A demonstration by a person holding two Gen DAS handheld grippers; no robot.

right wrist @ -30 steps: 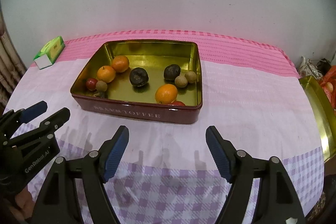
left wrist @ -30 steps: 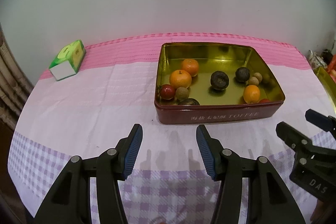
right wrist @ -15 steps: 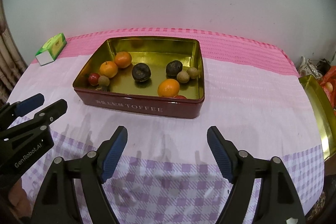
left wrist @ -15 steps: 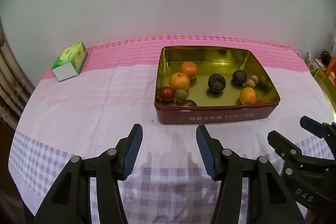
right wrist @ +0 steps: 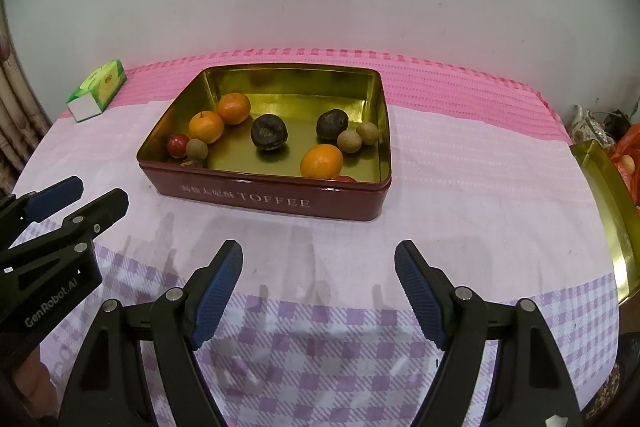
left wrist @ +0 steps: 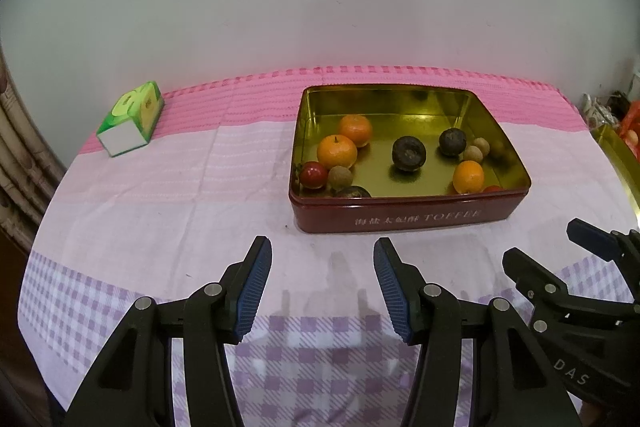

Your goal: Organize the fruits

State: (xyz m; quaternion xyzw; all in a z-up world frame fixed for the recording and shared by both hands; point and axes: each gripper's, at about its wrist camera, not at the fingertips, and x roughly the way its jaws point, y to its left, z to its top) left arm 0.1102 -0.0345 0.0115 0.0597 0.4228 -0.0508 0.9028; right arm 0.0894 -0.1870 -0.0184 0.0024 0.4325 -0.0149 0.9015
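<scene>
Gold lid clearer from right wrist

One red tin stands on the bench. In it lie three oranges, two dark round fruits, three small tan fruits and one red fruit; two more at its near wall are half hidden. One green box sits at the far left corner.
</scene>
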